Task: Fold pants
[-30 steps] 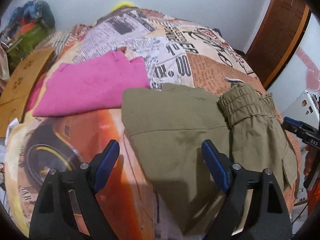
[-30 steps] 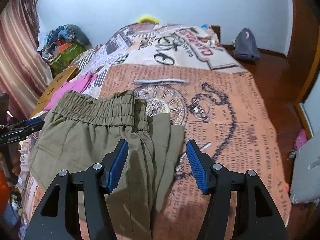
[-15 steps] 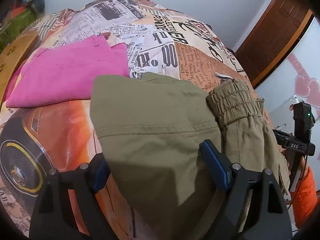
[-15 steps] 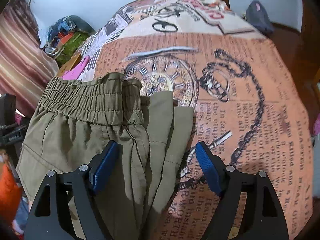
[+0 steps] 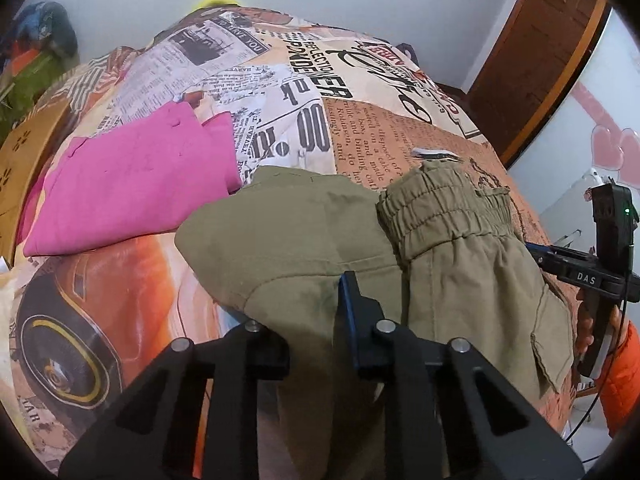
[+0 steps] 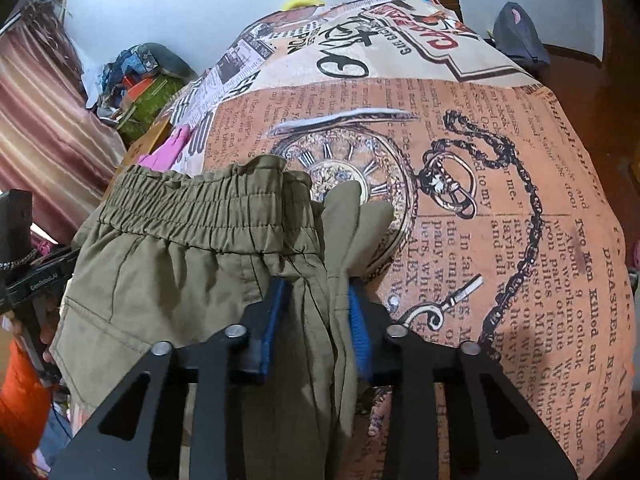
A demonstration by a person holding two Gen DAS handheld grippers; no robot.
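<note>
Olive pants [image 5: 304, 236] lie partly folded on the printed bedspread [image 5: 360, 112], with the elastic waistband [image 5: 444, 208] on top at the right. My left gripper [image 5: 304, 300] is shut on the near folded edge of the pants; its left finger is hidden under the cloth. In the right wrist view the pants [image 6: 168, 272] show their waistband [image 6: 208, 208] at the far edge. My right gripper [image 6: 316, 320] is shut on the bunched right edge of the pants beside the waistband. The right gripper also shows in the left wrist view [image 5: 576, 268].
A folded pink garment [image 5: 132, 176] lies on the bed to the left of the pants. A wooden door [image 5: 552, 48] stands at the far right. Clutter and a curtain [image 6: 44, 132] line the left side. A dark bag [image 6: 520, 40] sits on the floor beyond the bed.
Both grippers moved forward onto the pants and closed from wide open onto the cloth: the left on the near fold, the right on the bunched right edge.
</note>
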